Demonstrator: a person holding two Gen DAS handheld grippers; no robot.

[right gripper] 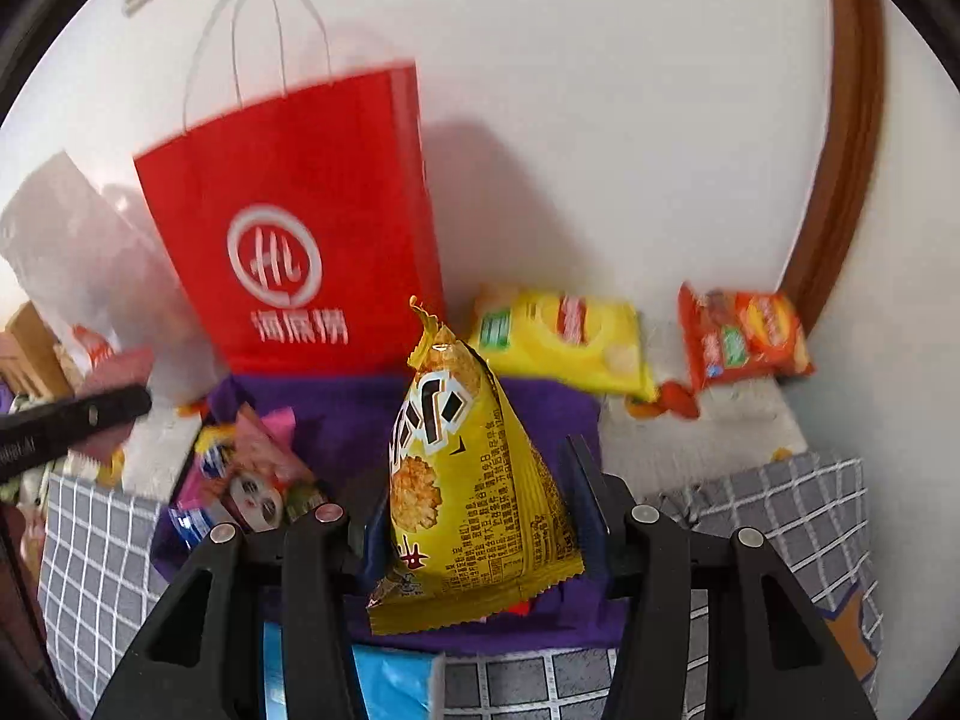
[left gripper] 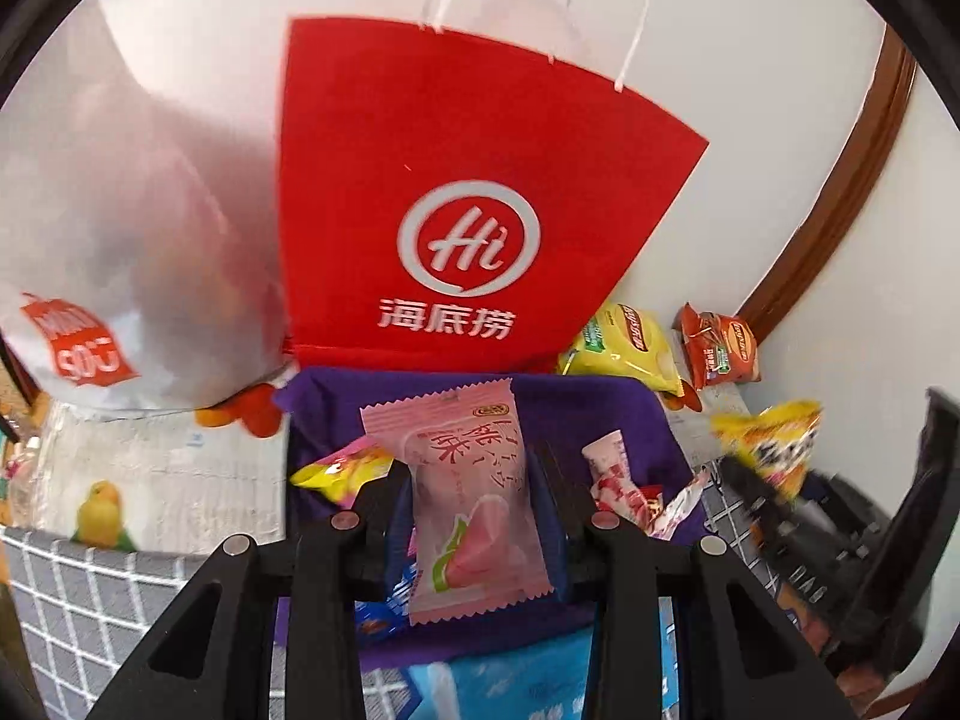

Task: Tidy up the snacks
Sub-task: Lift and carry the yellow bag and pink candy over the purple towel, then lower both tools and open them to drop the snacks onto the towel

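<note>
Carrying step: left claw (left gripper: 474, 516) clamps a pink plastic candy packet (left gripper: 468, 498), right claw (right gripper: 480, 516) a yellow triangular snack bag (right gripper: 474, 480) (2 grips), next releasing over the center purple fabric bin (right gripper: 540, 414).

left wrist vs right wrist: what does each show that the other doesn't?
Left wrist only: the pink snack packet pinched in the left hand-held gripper, plus a parrot print on the cloth at left.
Right wrist only: the right hand-held gripper closed on the yellow triangular snack bag.
Both: the red paper bag, purple bin, yellow chip bag and orange chip bag.
</note>
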